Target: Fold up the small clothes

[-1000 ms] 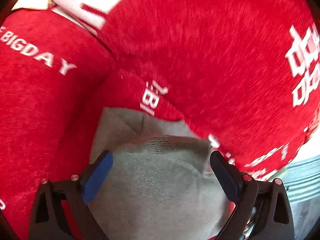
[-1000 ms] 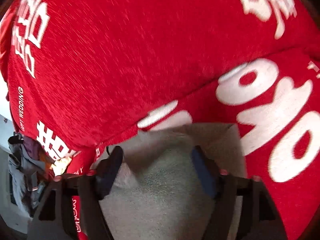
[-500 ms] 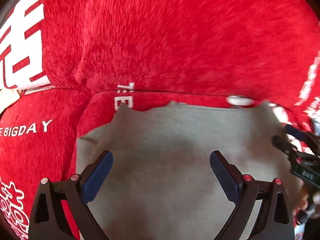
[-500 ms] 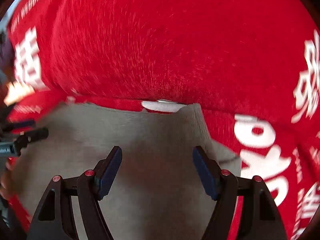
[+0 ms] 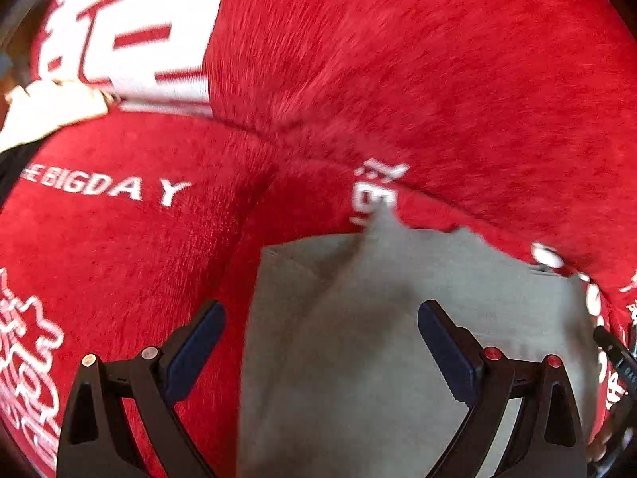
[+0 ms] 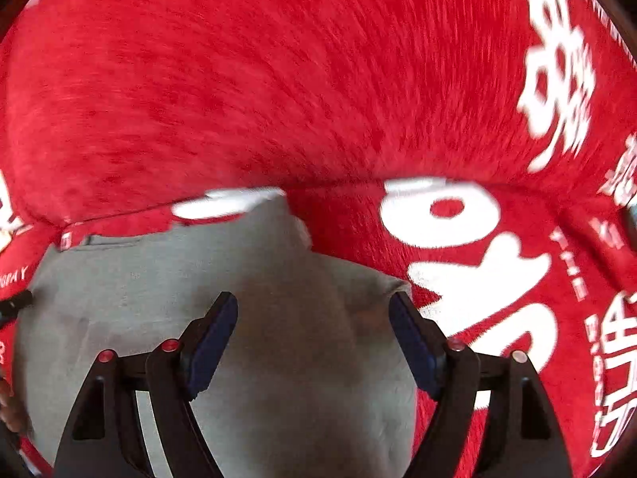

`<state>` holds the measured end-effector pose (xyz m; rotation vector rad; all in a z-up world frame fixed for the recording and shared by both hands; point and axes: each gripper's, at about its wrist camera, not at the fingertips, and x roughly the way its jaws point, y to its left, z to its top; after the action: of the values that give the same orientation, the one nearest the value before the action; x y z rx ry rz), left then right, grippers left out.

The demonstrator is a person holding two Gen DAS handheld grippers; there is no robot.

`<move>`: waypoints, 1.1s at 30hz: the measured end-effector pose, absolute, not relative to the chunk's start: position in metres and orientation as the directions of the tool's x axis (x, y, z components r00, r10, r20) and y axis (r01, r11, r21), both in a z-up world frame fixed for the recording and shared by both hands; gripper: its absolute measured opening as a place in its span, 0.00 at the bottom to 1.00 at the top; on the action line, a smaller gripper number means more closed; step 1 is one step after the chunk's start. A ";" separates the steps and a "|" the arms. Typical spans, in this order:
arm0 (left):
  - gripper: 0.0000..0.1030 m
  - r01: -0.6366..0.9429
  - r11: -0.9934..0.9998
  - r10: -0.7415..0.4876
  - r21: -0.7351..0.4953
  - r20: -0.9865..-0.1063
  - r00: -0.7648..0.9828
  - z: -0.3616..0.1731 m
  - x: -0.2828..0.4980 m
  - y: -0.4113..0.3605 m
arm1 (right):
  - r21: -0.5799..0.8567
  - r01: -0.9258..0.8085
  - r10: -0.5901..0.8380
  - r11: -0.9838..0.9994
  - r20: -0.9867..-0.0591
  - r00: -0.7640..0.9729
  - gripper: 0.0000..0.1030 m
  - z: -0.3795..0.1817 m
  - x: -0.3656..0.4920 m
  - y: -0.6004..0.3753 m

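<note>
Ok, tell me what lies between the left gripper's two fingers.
Only the grey garment, spread on the red cover, fills the left gripper, per the left wrist view.

"BIGDAY" is printed in white capitals on the red cover (image 5: pixel 119 239) (a preceding "E" is partly cut off). Large white characters elsewhere on it are too blurred to be read.

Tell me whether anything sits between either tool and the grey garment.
Nothing visible does. The grey garment lies flat on the red printed cover, directly between the open fingers of the left tool and the right tool, with only bare cloth ahead.
</note>
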<state>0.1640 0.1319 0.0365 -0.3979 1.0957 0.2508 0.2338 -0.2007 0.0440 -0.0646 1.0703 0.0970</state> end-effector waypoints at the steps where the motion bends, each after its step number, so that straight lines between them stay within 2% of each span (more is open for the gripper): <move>1: 0.95 -0.377 0.905 -0.005 -0.198 -0.890 0.455 0.043 0.158 0.126 | 0.006 -0.130 0.068 0.991 -0.876 0.478 0.80 0.048 0.225 -0.194; 3: 0.95 -0.309 0.932 -0.021 -0.192 -0.877 0.481 0.056 0.144 0.087 | 0.035 -0.214 0.131 0.976 -0.880 0.456 0.81 0.050 0.202 -0.168; 7: 0.95 -0.206 0.971 -0.010 -0.121 -0.882 0.470 0.054 0.132 0.031 | 0.009 -0.323 0.148 0.946 -0.900 0.409 0.81 0.035 0.171 -0.131; 11: 0.95 -0.209 0.978 0.107 0.020 -0.903 0.417 0.031 0.134 0.044 | -0.031 -0.338 0.122 0.940 -0.899 0.422 0.81 0.020 0.167 -0.145; 12: 1.00 -0.219 0.976 0.090 -0.002 -0.908 0.409 0.024 0.134 0.055 | -0.034 -0.301 0.104 0.953 -0.897 0.430 0.81 0.023 0.168 -0.165; 13: 1.00 -0.239 0.968 0.036 -0.072 -0.907 0.420 0.023 0.130 0.071 | -0.022 -0.264 0.097 0.964 -0.899 0.428 0.81 0.024 0.171 -0.180; 15: 1.00 -0.269 0.955 -0.001 -0.126 -0.907 0.422 0.023 0.121 0.094 | 0.017 -0.201 0.105 0.979 -0.895 0.433 0.81 0.029 0.173 -0.216; 16: 1.00 -0.269 0.954 -0.009 -0.135 -0.907 0.422 0.025 0.118 0.100 | -0.002 -0.173 0.074 0.985 -0.898 0.434 0.81 0.030 0.175 -0.227; 18: 1.00 -0.313 0.948 0.070 -0.065 -0.913 0.402 0.028 0.112 0.109 | -0.035 -0.088 0.005 0.996 -0.908 0.420 0.82 0.030 0.173 -0.248; 21: 1.00 -0.366 0.922 0.030 -0.126 -0.919 0.392 0.031 0.096 0.116 | 0.007 -0.048 0.027 0.999 -0.907 0.420 0.82 0.045 0.156 -0.258; 24: 1.00 -0.374 0.912 0.024 -0.167 -0.890 0.456 0.048 0.063 0.098 | -0.003 -0.103 0.049 0.995 -0.862 0.504 0.82 0.070 0.119 -0.229; 26: 1.00 -0.334 0.926 0.004 -0.174 -0.883 0.470 0.055 0.047 0.072 | 0.022 -0.170 0.105 0.985 -0.863 0.495 0.82 0.070 0.101 -0.199; 29: 1.00 -0.272 0.955 0.027 -0.118 -0.879 0.476 0.054 0.037 0.038 | -0.008 -0.285 0.135 0.959 -0.867 0.480 0.82 0.062 0.077 -0.155; 33: 1.00 -0.264 0.963 0.070 -0.053 -0.898 0.433 0.037 0.034 0.034 | -0.064 -0.301 0.081 0.951 -0.892 0.445 0.82 0.034 0.070 -0.143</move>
<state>0.0340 0.0337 0.0371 -0.1965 1.1048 0.2095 0.0695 -0.1430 0.0342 -0.2263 1.0865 0.2390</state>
